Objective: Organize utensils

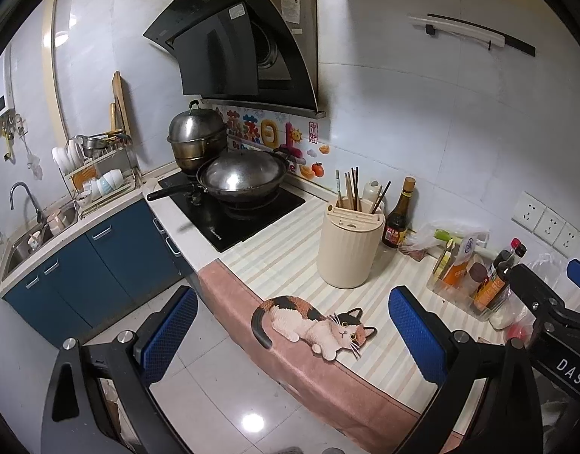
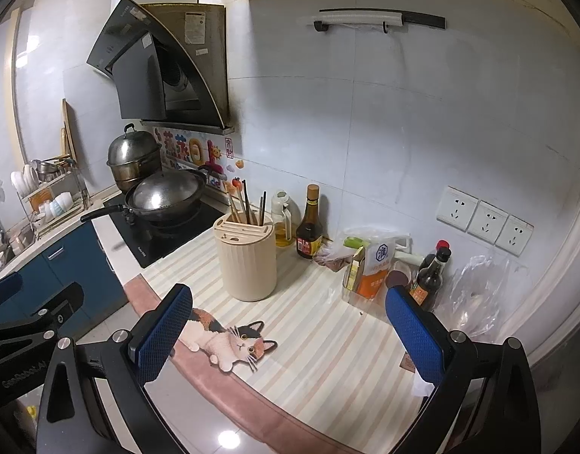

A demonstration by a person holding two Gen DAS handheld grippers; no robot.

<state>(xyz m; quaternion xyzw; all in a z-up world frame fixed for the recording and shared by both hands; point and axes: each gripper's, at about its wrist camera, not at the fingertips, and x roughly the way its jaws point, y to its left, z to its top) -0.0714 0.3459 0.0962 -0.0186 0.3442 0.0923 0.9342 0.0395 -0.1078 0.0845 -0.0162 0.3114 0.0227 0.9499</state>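
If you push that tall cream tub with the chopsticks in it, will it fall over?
Probably not easily. The cream holder is wide with a flat base, so a low push would likely slide it on the striped mat. A push near the top might tip it. The chopsticks stand loose and leaning in their slots, so they would probably rattle or shift.

Chopsticks: lower ends hidden inside my holder; sink cut by left edge; bottle label too small to read.
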